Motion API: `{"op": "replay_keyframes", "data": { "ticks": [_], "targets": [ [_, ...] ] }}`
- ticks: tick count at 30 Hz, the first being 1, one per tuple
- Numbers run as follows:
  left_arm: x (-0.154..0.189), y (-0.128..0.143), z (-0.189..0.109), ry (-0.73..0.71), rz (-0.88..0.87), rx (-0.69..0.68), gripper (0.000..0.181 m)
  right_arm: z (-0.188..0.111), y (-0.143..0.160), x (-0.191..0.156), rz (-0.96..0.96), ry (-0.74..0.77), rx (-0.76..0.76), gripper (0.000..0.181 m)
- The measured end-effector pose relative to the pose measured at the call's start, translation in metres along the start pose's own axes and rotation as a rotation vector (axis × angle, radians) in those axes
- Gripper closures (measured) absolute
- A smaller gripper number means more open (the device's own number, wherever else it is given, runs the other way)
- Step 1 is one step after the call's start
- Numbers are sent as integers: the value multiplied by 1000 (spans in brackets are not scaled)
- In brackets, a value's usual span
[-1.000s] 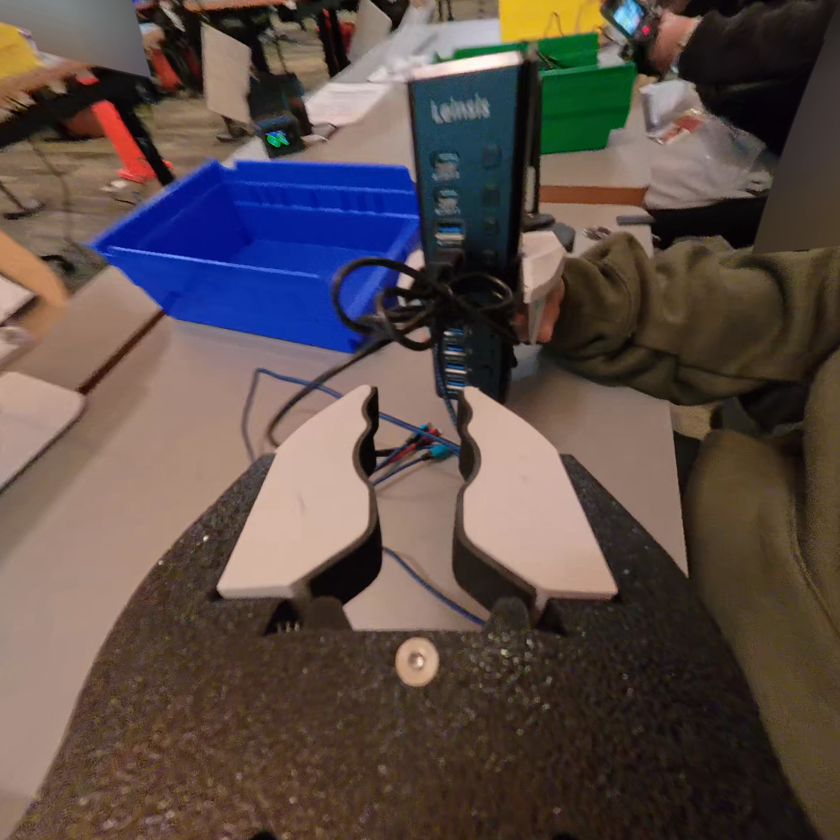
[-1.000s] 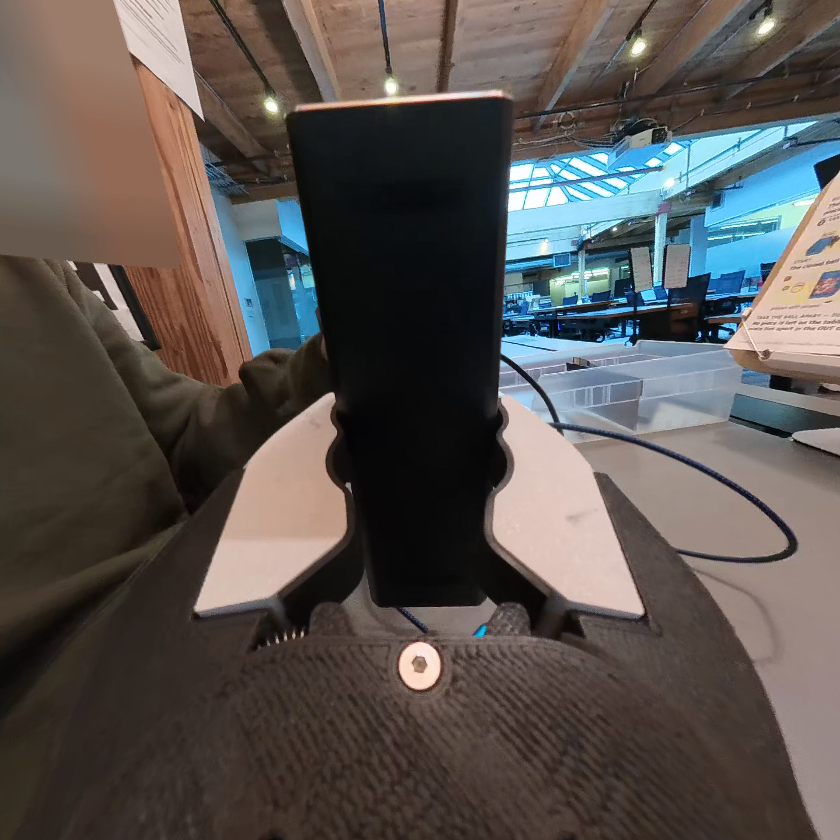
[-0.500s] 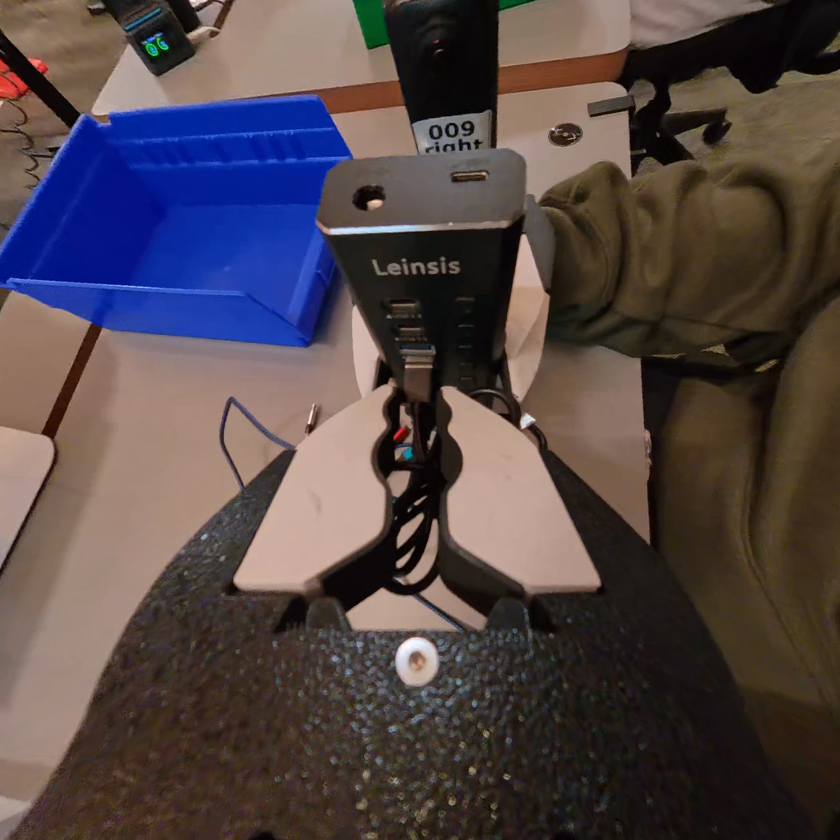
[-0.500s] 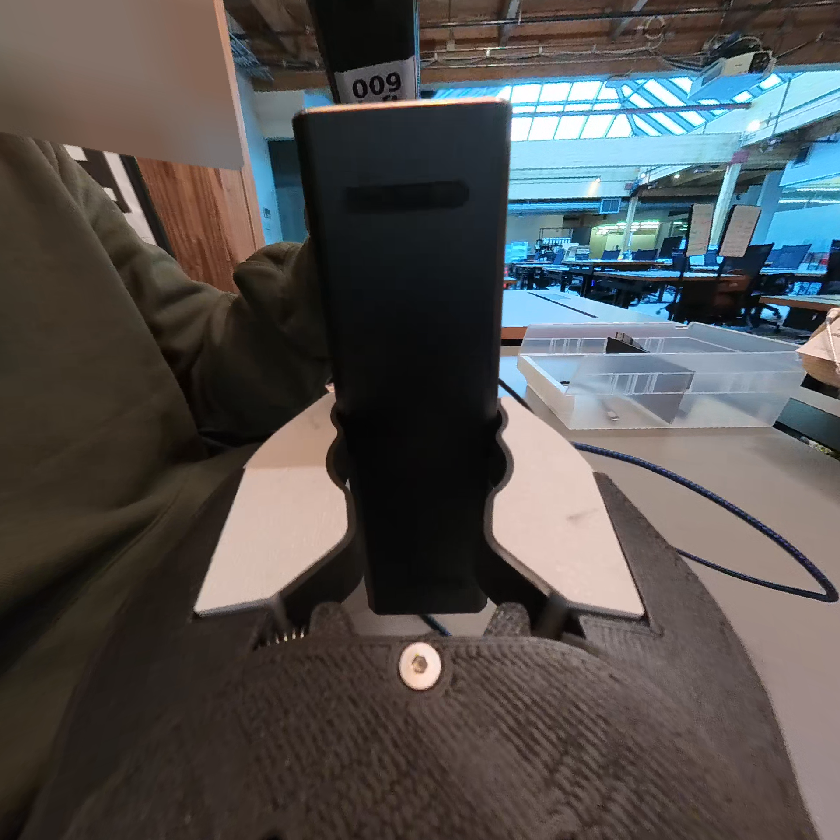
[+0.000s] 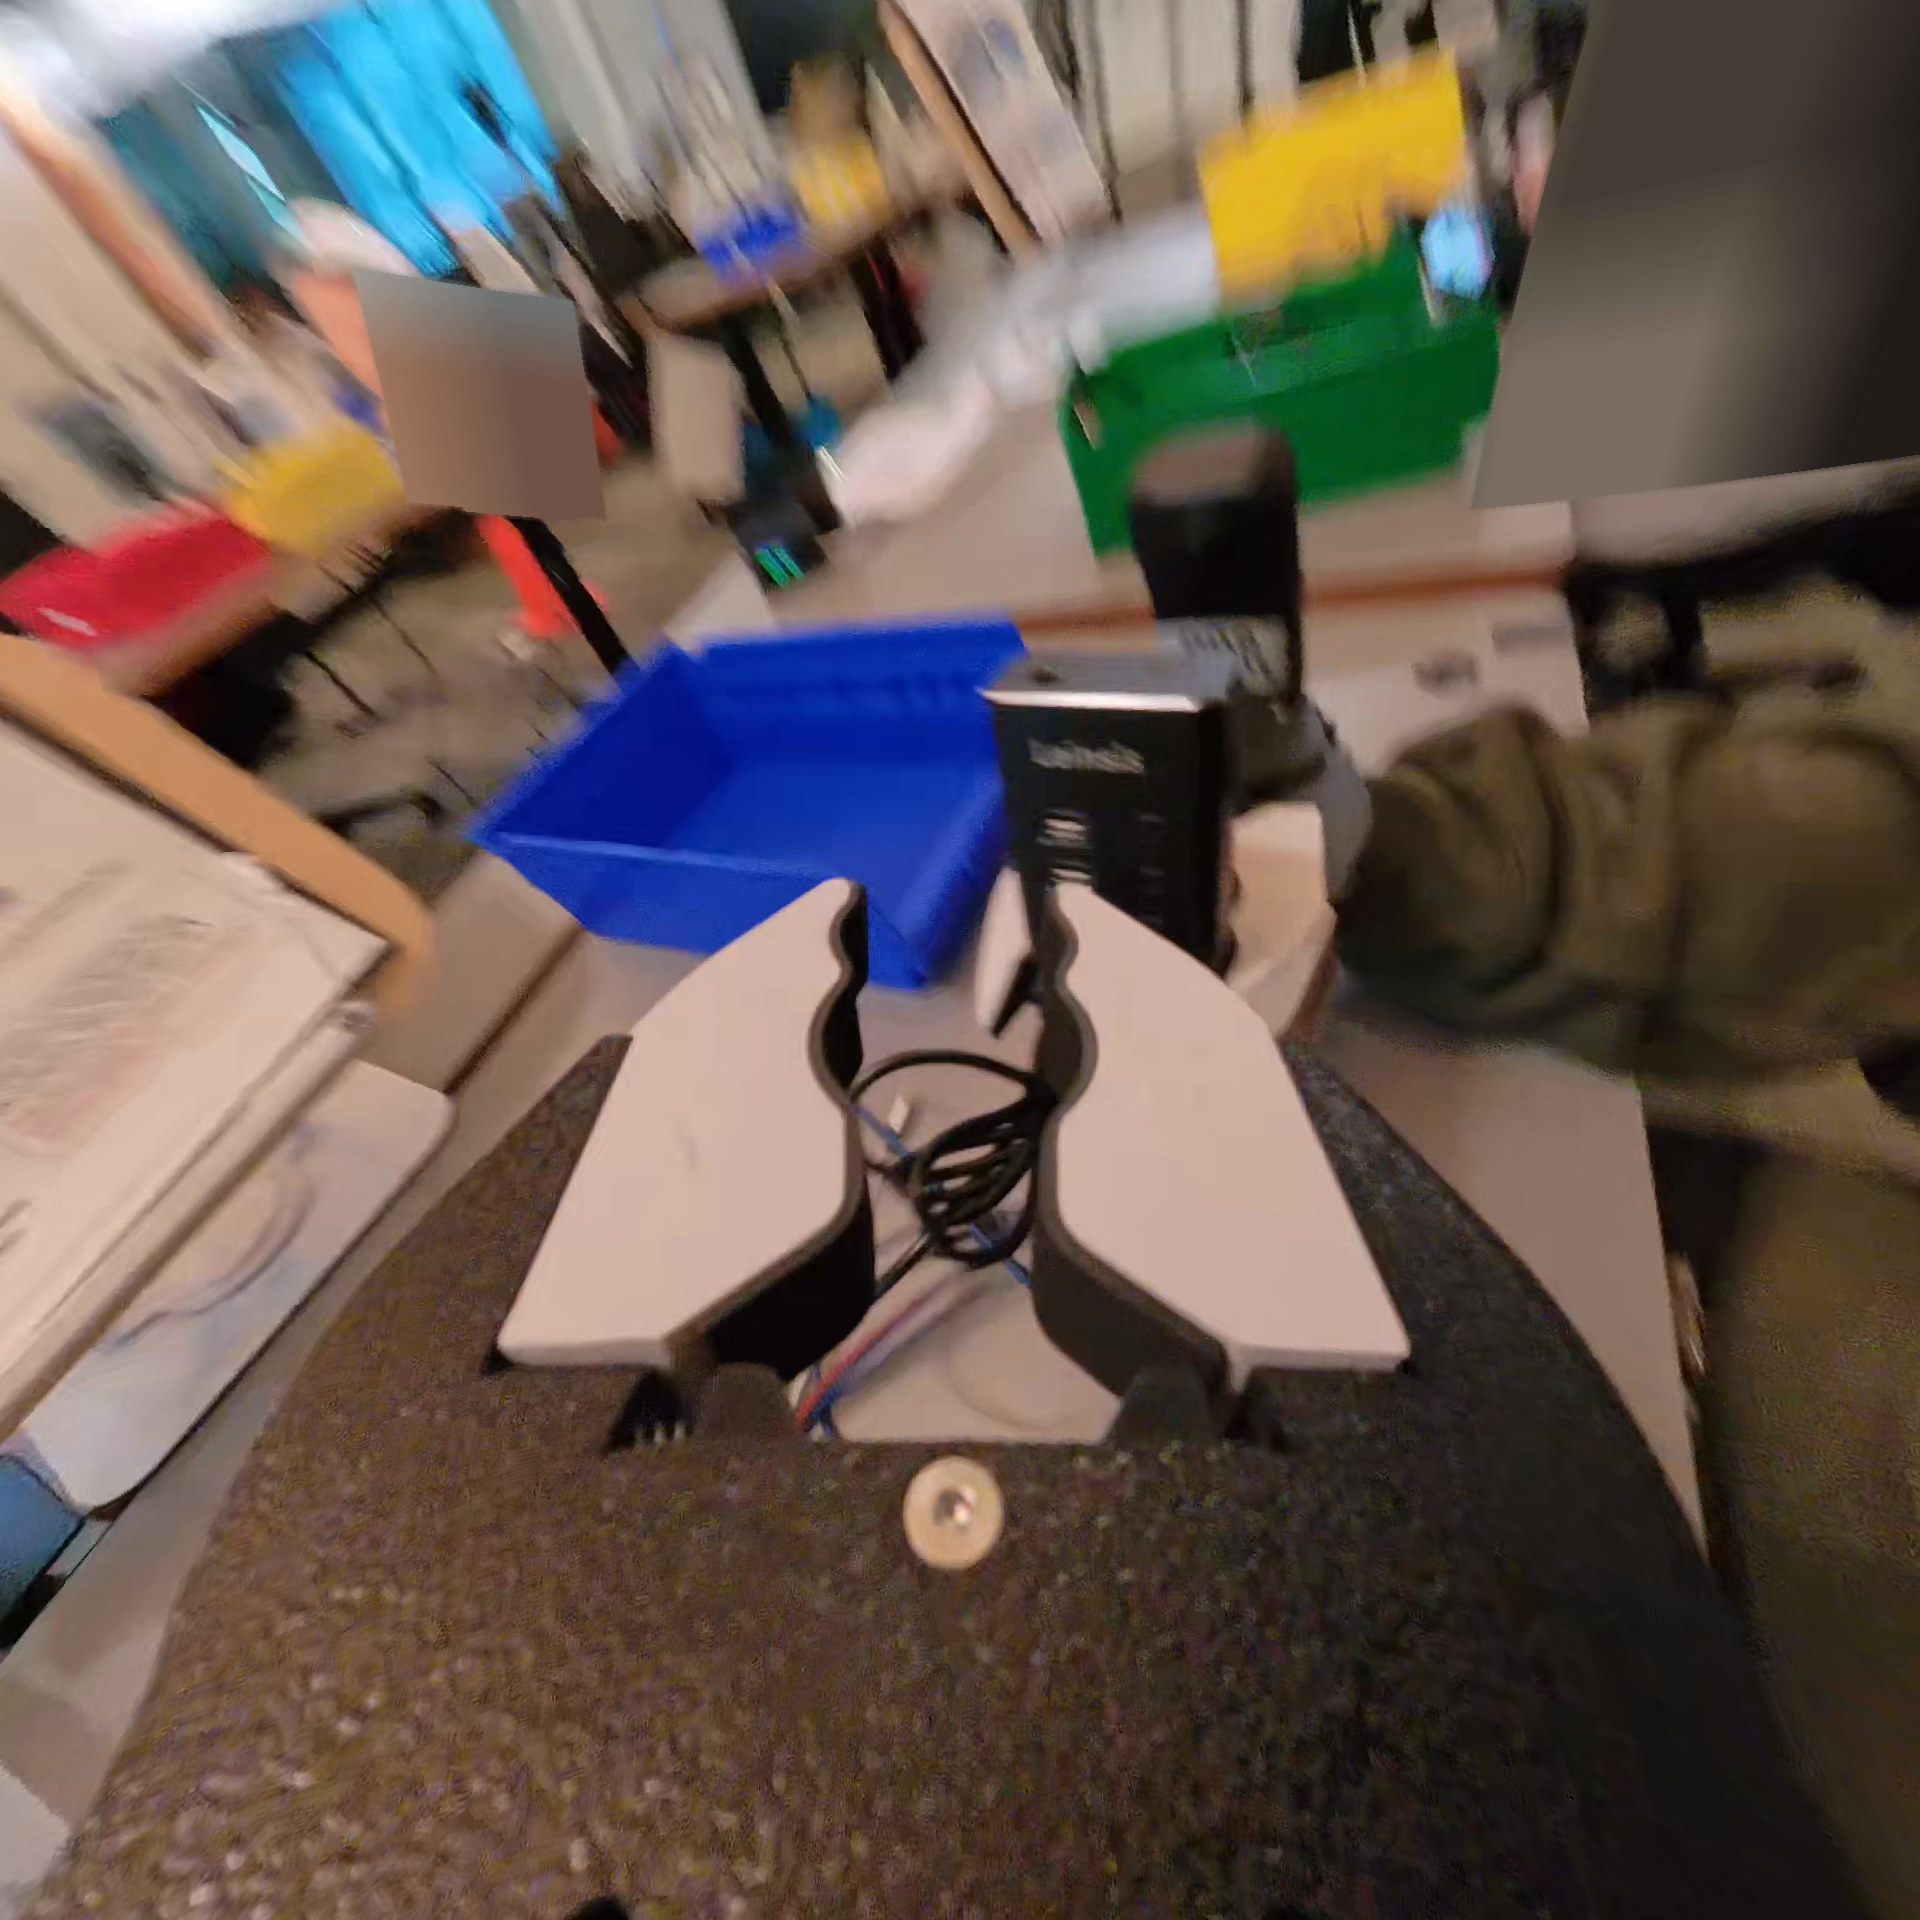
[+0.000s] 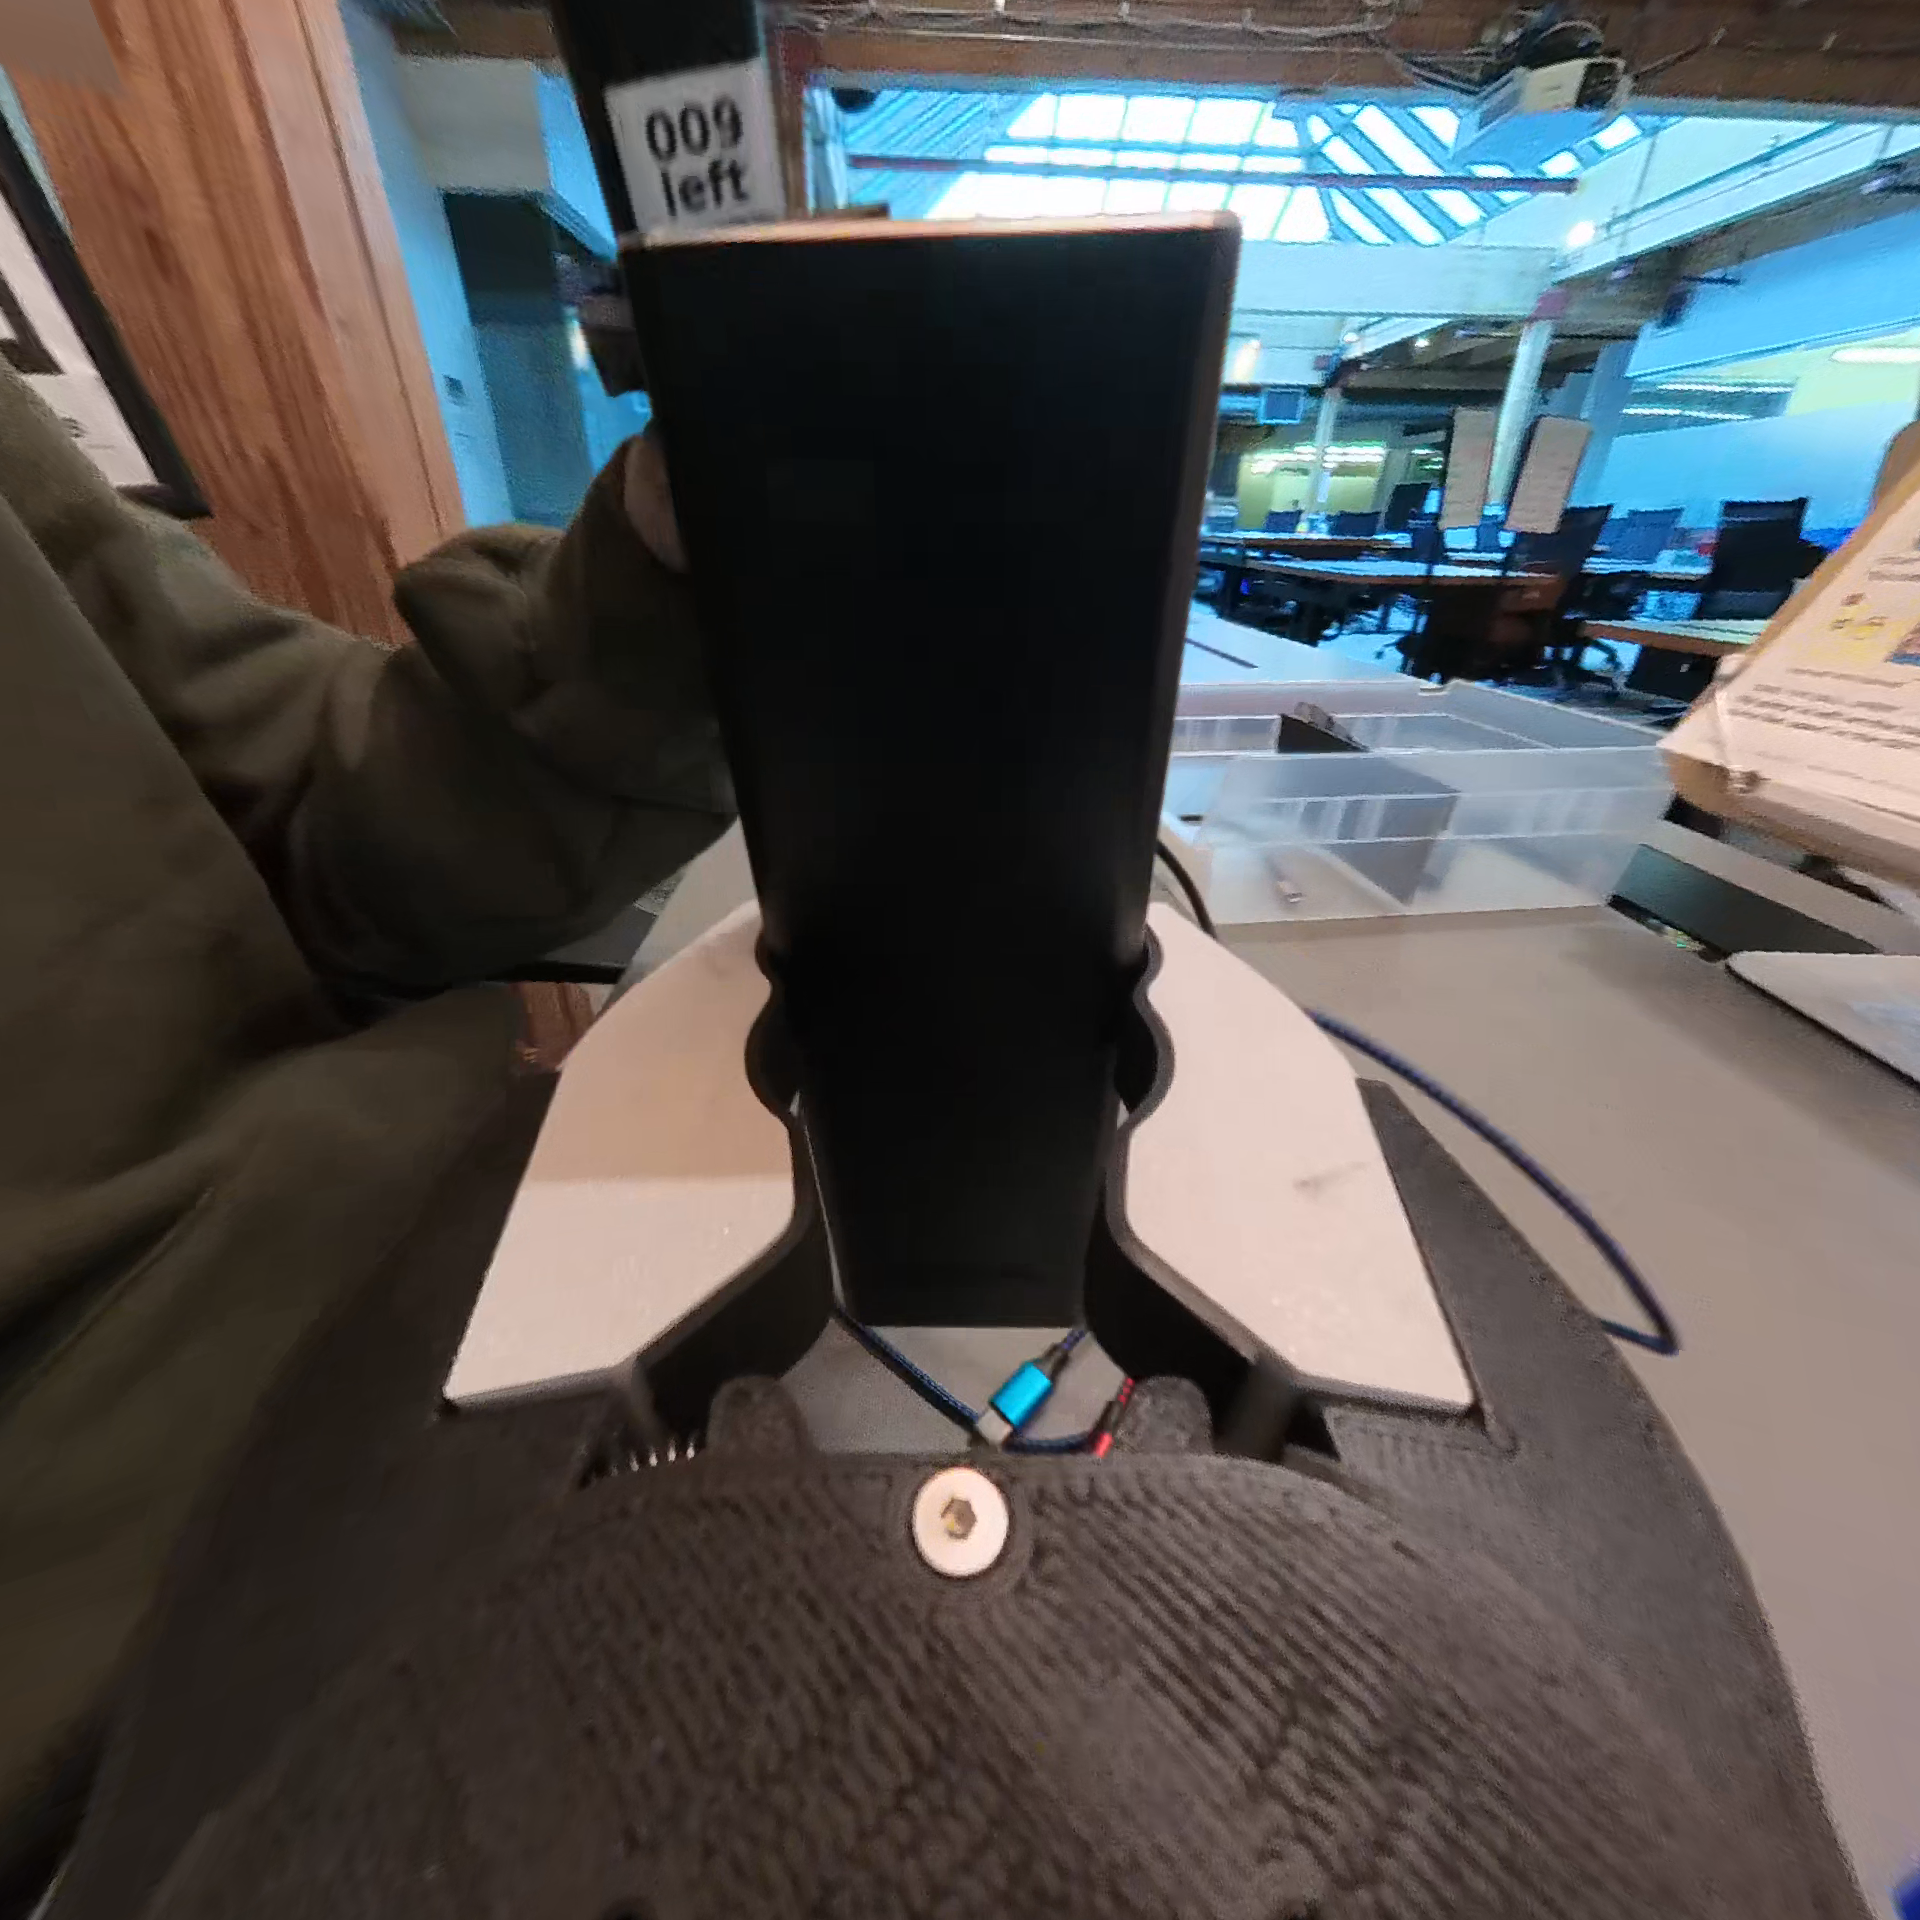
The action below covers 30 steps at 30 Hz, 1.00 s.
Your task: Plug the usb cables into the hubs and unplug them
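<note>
Left gripper (image 5: 951, 951): fingers apart, empty, over a bundled black cable (image 5: 971, 1153).
Right gripper (image 6: 956, 997): clamped on the tall black rectangular USB hub (image 6: 935, 727), upright above the grey table (image 6: 1621, 1122).
Beyond: blue plastic bin (image 5: 769, 790).

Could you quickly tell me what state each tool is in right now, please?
Left tool: open, holding nothing; black cable lies between its fingers.
Right tool: shut on the hub.
</note>
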<state>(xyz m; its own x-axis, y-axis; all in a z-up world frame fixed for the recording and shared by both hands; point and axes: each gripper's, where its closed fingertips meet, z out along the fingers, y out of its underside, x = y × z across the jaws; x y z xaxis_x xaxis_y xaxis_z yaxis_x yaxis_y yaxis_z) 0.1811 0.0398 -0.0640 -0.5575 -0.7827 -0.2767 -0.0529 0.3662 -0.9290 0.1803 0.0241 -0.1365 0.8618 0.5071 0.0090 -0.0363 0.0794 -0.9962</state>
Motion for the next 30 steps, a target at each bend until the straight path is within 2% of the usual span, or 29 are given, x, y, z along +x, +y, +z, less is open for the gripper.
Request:
{"op": "replay_keyframes", "data": {
  "ticks": [2,3,5,8,11,14,17,19,23,27,30],
  "targets": [
    [-27,-7,-27,-124,-96,158,151,-11,-13,3,-11,20,32,121],
    [-40,3,-37,-174,-145,183,151,-17,-22,3,-21,26,61,120],
    [-61,47,-48,-236,-233,109,149,-29,-44,4,-50,60,99,121],
    [-70,123,-51,-256,-336,-50,140,-51,-75,1,-115,117,95,121],
    [-73,165,-51,-255,-371,-109,139,-77,-106,7,-144,218,102,121],
    [-80,184,-47,-253,-387,-140,138,-102,-135,30,-132,309,91,120],
    [-87,193,-43,-255,-423,-137,137,-129,-159,82,-99,509,26,121],
    [-88,195,-39,-244,-429,-125,137,-145,-162,120,-65,615,-69,121],
    [-89,202,-34,-264,-398,-143,138,-170,-132,200,38,836,-337,121],
    [-86,206,-29,-272,-364,-177,138,-174,-66,255,270,917,-499,121],
    [-83,208,-28,-272,-338,-195,138,-173,-13,277,358,938,-621,121]
  ]
}}
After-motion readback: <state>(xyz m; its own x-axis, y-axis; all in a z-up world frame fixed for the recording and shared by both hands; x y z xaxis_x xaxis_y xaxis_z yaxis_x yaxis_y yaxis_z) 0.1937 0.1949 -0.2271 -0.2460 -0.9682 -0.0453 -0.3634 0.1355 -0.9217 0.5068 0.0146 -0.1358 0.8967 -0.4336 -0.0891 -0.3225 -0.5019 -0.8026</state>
